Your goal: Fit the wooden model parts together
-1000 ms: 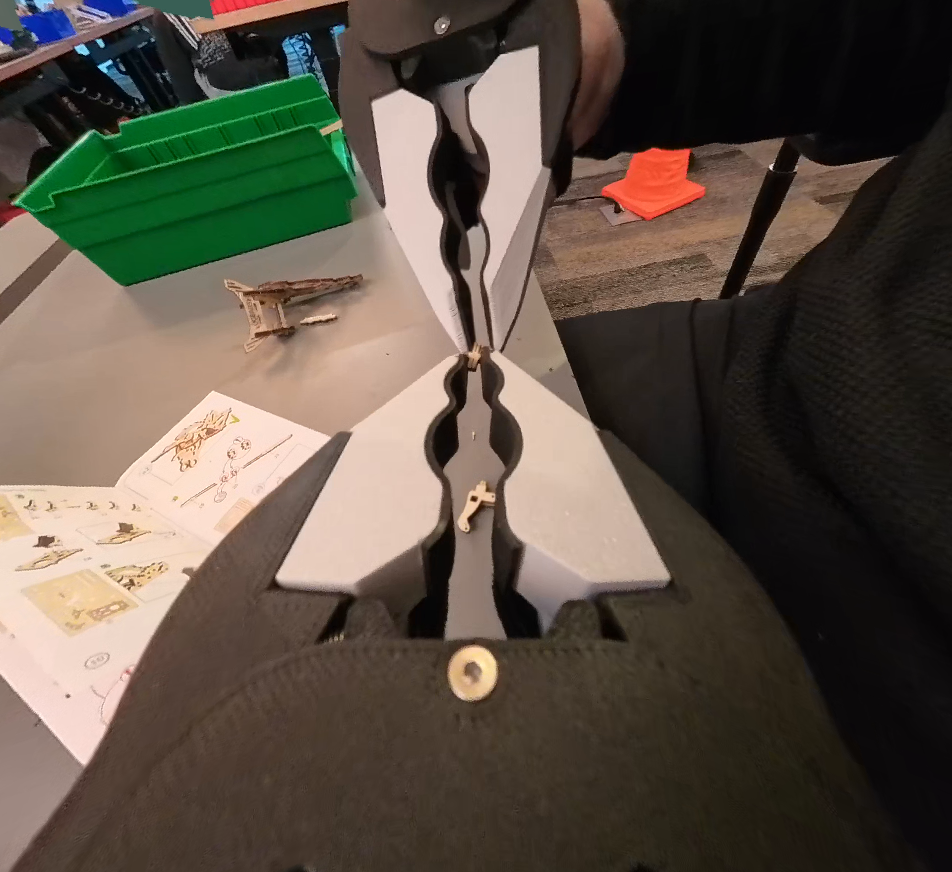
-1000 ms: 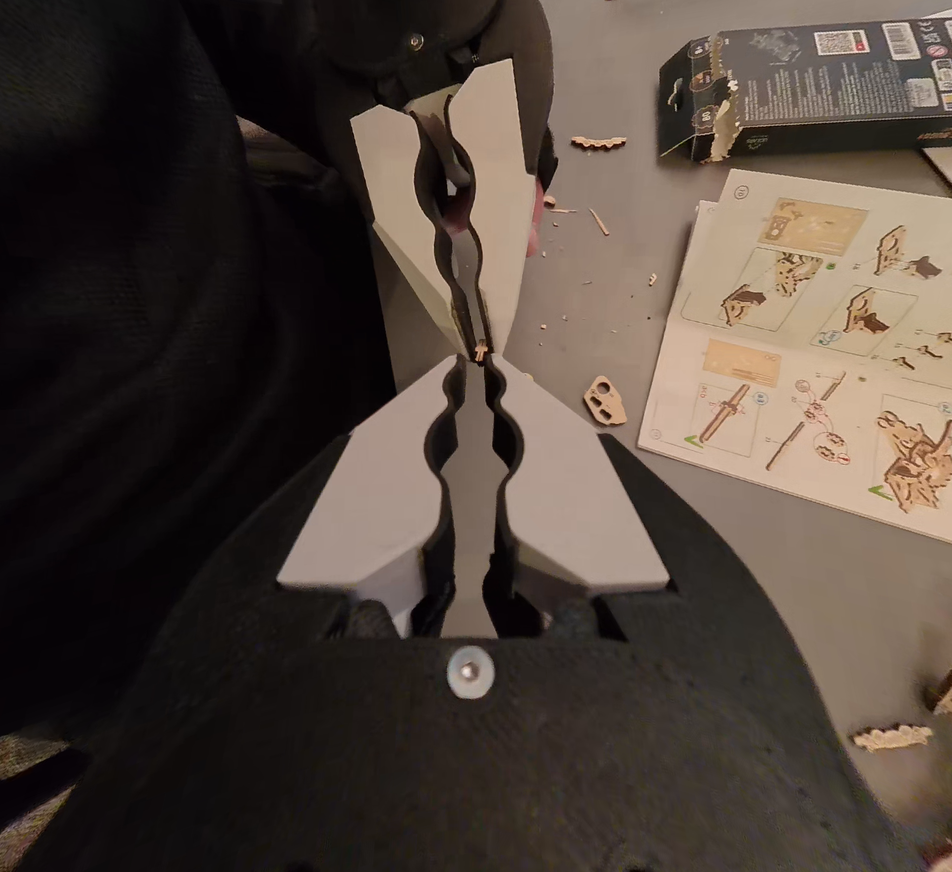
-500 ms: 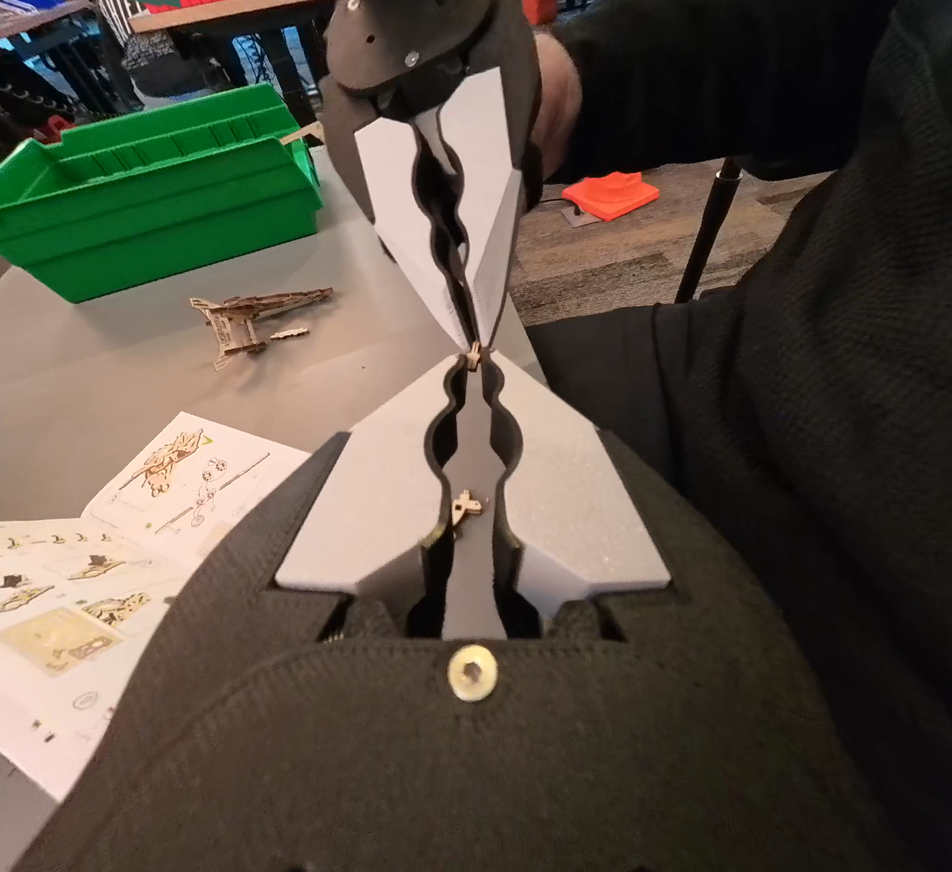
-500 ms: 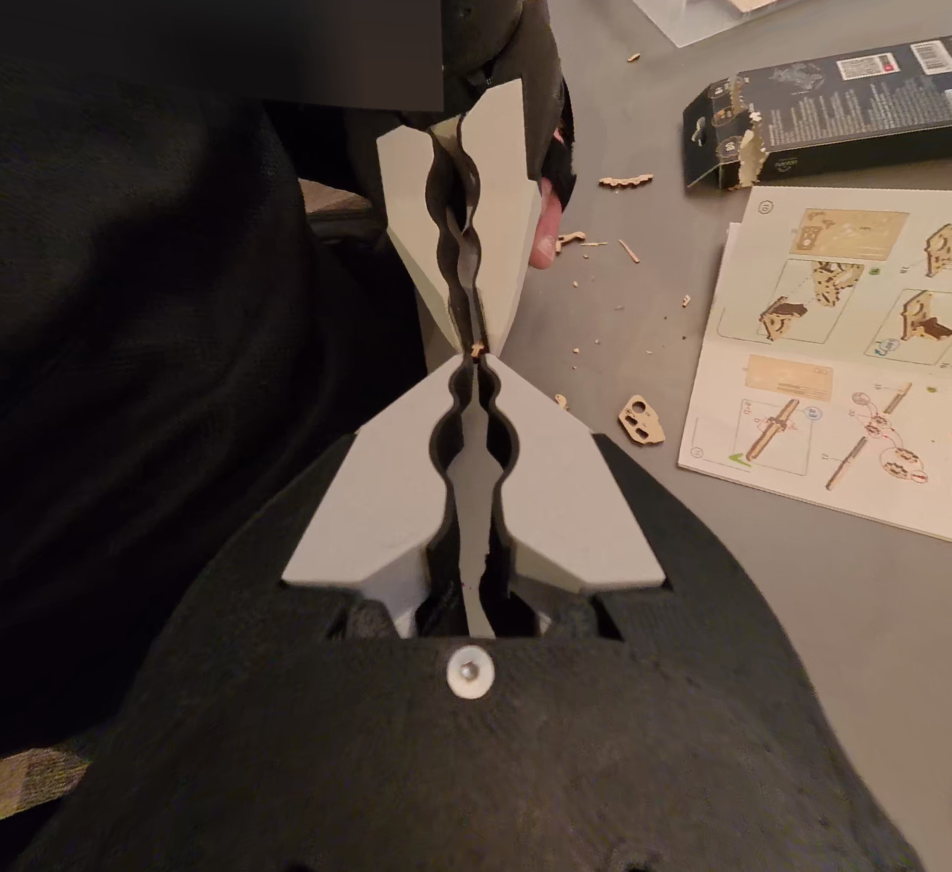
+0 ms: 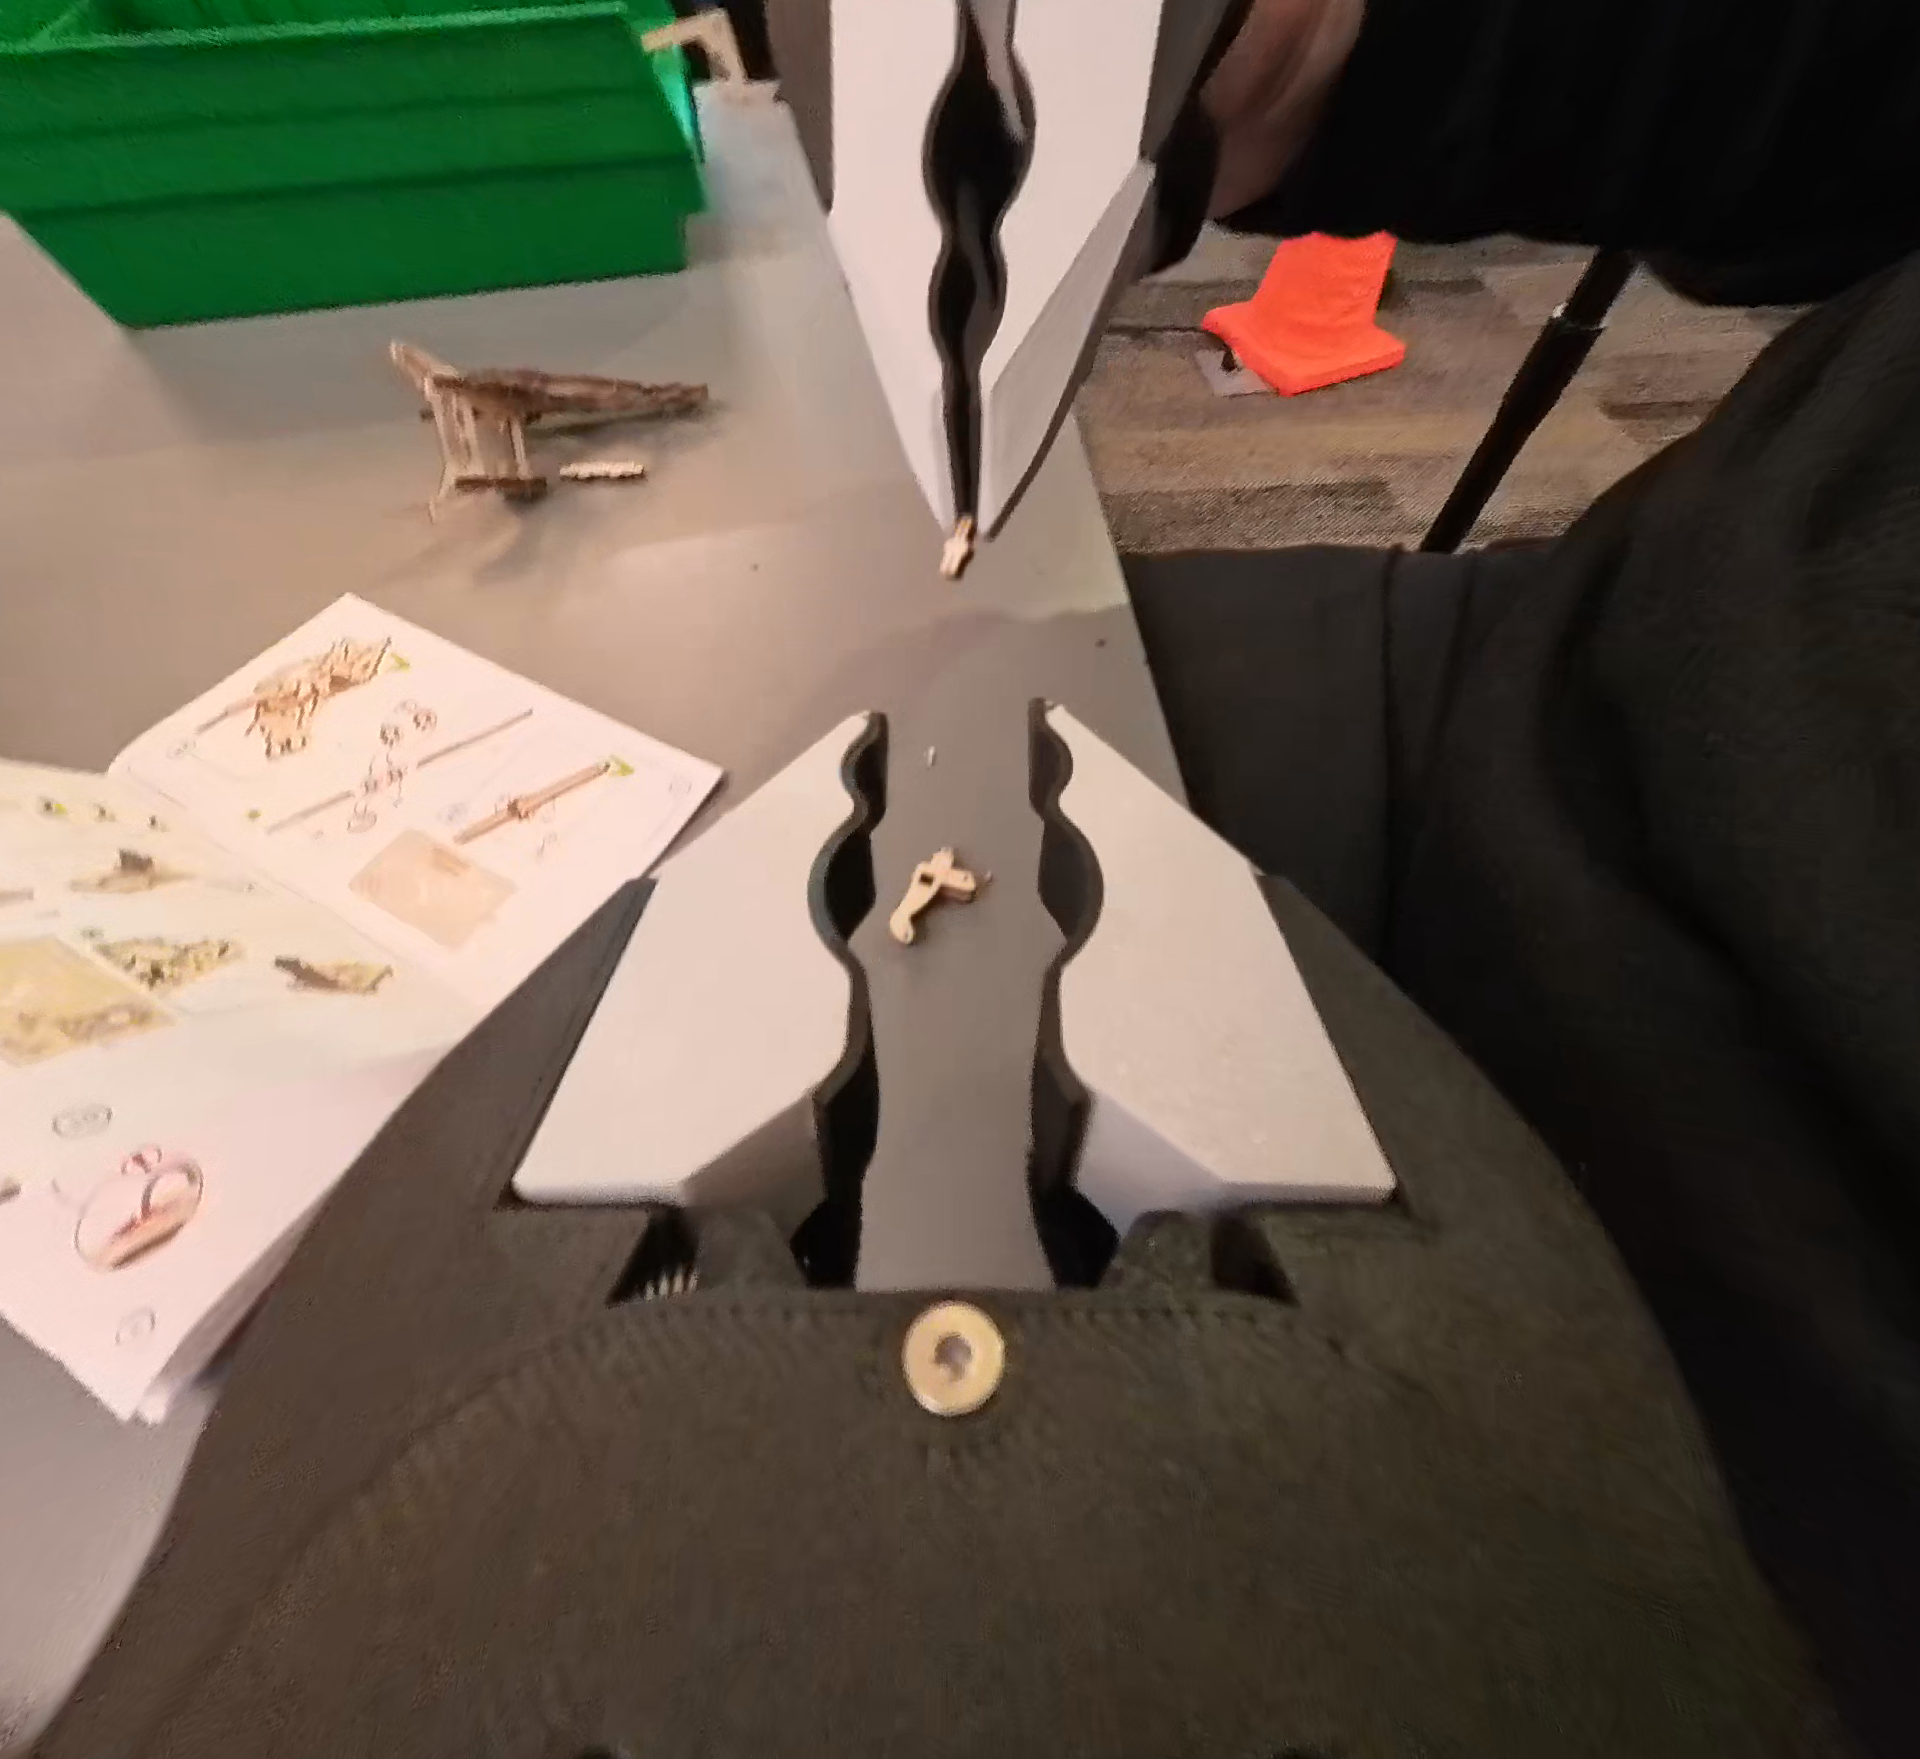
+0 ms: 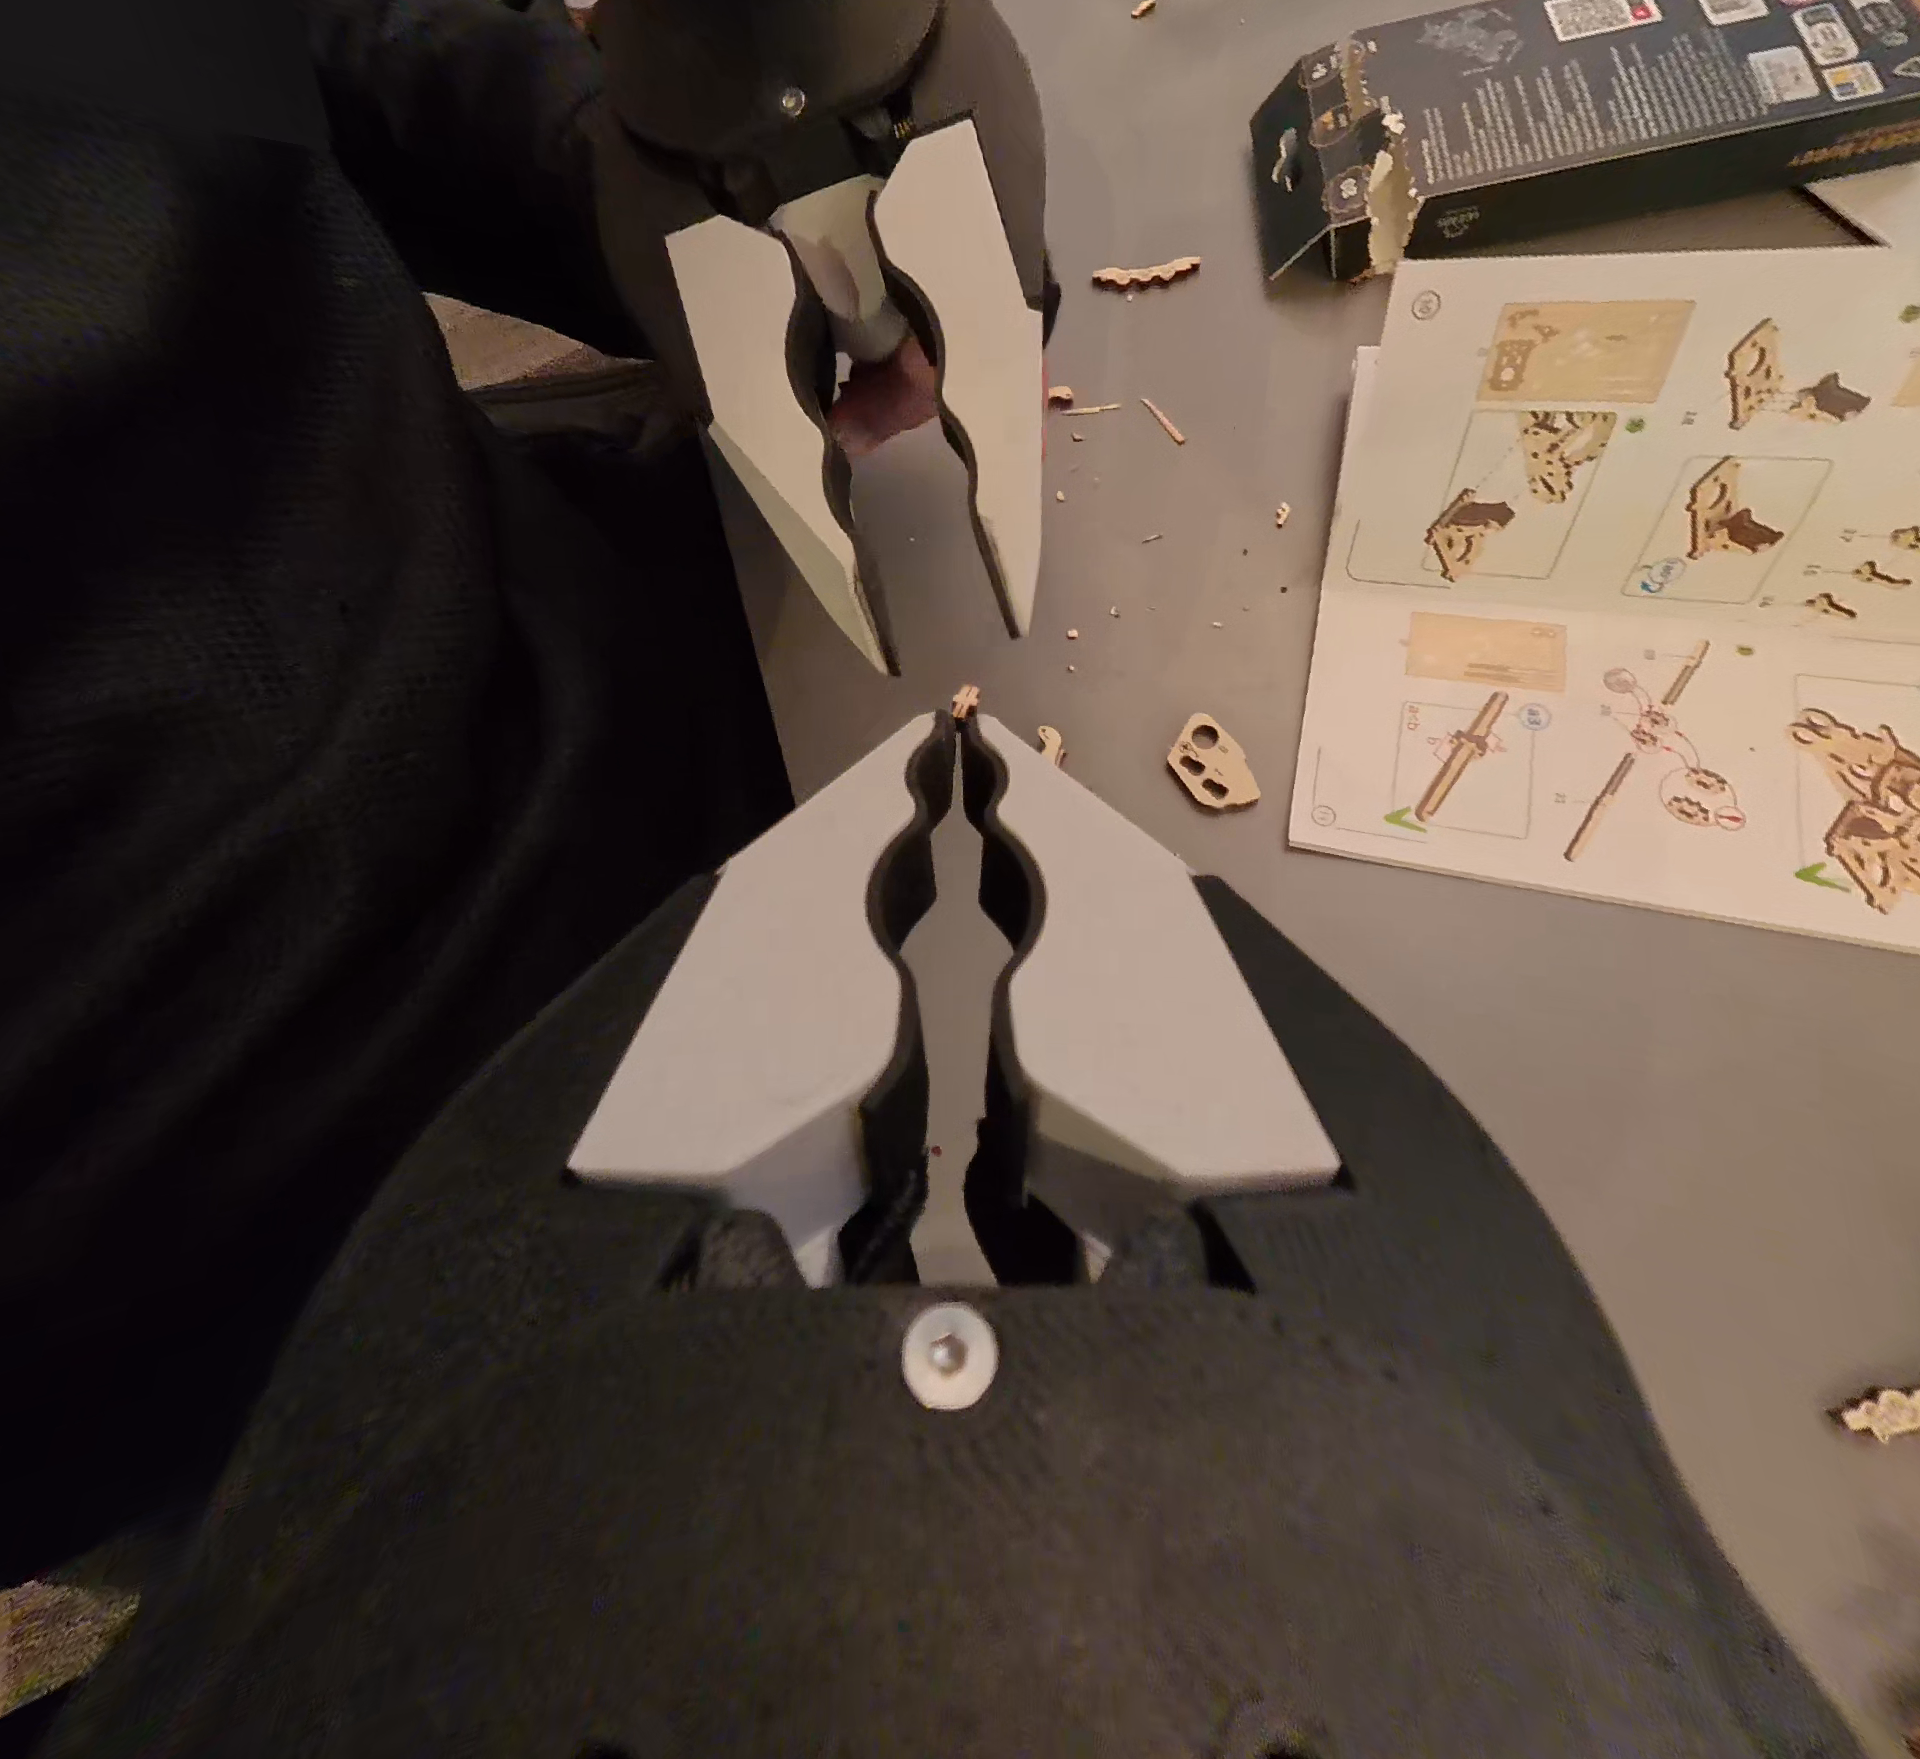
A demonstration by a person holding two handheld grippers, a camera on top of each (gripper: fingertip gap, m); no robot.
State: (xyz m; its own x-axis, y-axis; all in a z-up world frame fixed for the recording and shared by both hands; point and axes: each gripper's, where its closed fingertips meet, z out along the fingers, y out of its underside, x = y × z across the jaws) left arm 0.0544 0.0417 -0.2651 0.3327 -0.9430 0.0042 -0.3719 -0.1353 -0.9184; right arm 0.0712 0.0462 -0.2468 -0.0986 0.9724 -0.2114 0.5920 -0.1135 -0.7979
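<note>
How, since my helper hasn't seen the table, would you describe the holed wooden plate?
Find the open booklet on the grey table. Between its lower left corner and the right gripper, which pinches a tiny peg, lies the plate. Unlike the slivers nearby, it is broad, rounded and pierced with holes.

Workshop-like room: grey worktable, green parts bin, carpeted floor.

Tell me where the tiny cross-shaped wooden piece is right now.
The cross-shaped piece is pinched at the tips of the shut right gripper, above the grey table edge, just short of the open left gripper.
</note>
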